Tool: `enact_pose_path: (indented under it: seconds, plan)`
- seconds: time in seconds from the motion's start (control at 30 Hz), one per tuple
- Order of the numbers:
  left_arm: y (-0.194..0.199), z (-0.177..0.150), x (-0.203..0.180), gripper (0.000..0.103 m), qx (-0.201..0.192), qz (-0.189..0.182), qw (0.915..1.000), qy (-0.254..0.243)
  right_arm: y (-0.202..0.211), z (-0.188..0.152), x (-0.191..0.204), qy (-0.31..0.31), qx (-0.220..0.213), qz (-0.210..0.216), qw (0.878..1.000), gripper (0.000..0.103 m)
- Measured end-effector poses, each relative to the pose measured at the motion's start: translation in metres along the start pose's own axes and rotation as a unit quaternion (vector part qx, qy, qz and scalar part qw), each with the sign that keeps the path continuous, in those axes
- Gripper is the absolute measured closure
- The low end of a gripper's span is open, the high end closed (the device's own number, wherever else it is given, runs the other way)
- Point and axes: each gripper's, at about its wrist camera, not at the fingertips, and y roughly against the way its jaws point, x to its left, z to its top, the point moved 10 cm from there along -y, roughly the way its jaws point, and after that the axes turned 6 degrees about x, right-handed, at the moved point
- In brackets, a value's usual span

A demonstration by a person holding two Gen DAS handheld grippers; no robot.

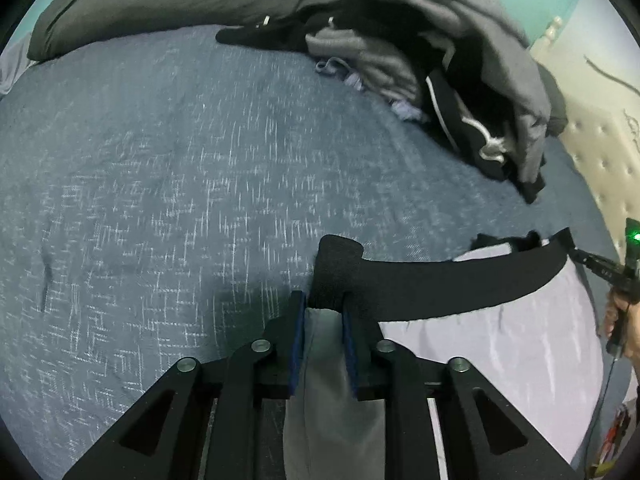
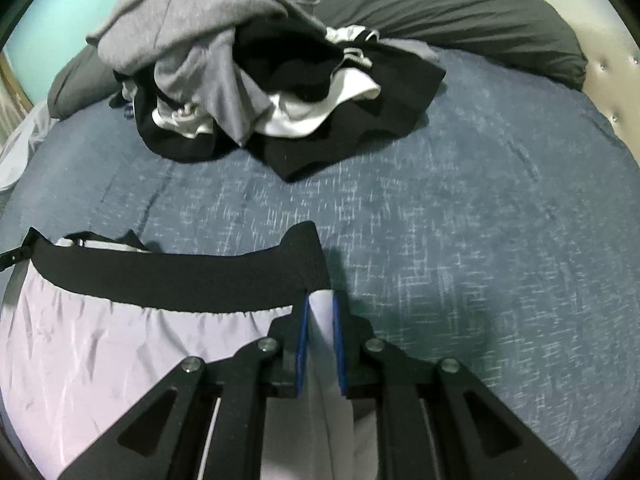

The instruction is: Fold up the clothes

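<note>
The left gripper [image 1: 324, 312] is clamped tight, its blue-padded fingers [image 1: 298, 344] pinching fabric between them at one end of a stretched black band. The right gripper [image 2: 320, 312] is closed the same way on the other end, cloth squeezed between its blue pads [image 2: 338, 344]. Both point forward and slightly down, held level with each other and well apart. In the left wrist view, a hand [image 1: 624, 320] wraps the right gripper's handle at the far edge.
</note>
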Motion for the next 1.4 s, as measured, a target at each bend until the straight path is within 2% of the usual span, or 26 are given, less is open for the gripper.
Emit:
enact_pose_path:
  seconds: [0.1,0.17,0.27,0.37,0.63,0.8,1.0,1.17,1.23,1.4]
  plan:
    - [0.013,0.0,0.0,0.073,-0.01,0.007,0.9999,-0.005,0.013,0.001,-0.007,-0.009,-0.018,-0.035,0.999,0.075]
    - [0.028,-0.001,0.001,0.072,-0.02,0.013,0.9997,-0.007,0.03,0.002,-0.016,-0.022,-0.031,-0.055,0.998,0.074]
    - [0.058,-0.006,-0.001,0.071,-0.038,0.003,0.9992,-0.005,0.067,-0.006,-0.013,-0.035,-0.071,-0.01,0.997,0.074]
    - [0.089,-0.021,-0.005,0.068,-0.059,-0.012,0.9982,0.004,0.096,-0.027,0.008,-0.034,-0.083,0.055,0.994,0.074]
    - [0.123,-0.097,-0.044,0.068,-0.071,-0.06,0.9956,0.003,0.138,-0.131,0.129,0.017,-0.02,0.182,0.983,0.079]
    - [0.13,-0.144,-0.065,0.066,-0.07,-0.092,0.9931,0.019,0.142,-0.184,0.181,0.015,0.021,0.219,0.975,0.082]
    - [0.136,-0.185,-0.075,0.062,-0.076,-0.104,0.991,0.037,0.122,-0.219,0.213,-0.001,0.056,0.209,0.976,0.082]
    - [0.132,-0.204,-0.074,0.061,-0.079,-0.119,0.9886,0.048,0.09,-0.224,0.217,-0.017,0.061,0.175,0.982,0.083]
    - [0.133,-0.205,-0.074,0.061,-0.081,-0.121,0.9882,0.048,0.078,-0.228,0.217,-0.032,0.066,0.168,0.983,0.083]
    - [0.134,-0.205,-0.073,0.061,-0.087,-0.127,0.9871,0.046,0.064,-0.23,0.219,-0.013,0.063,0.141,0.988,0.084]
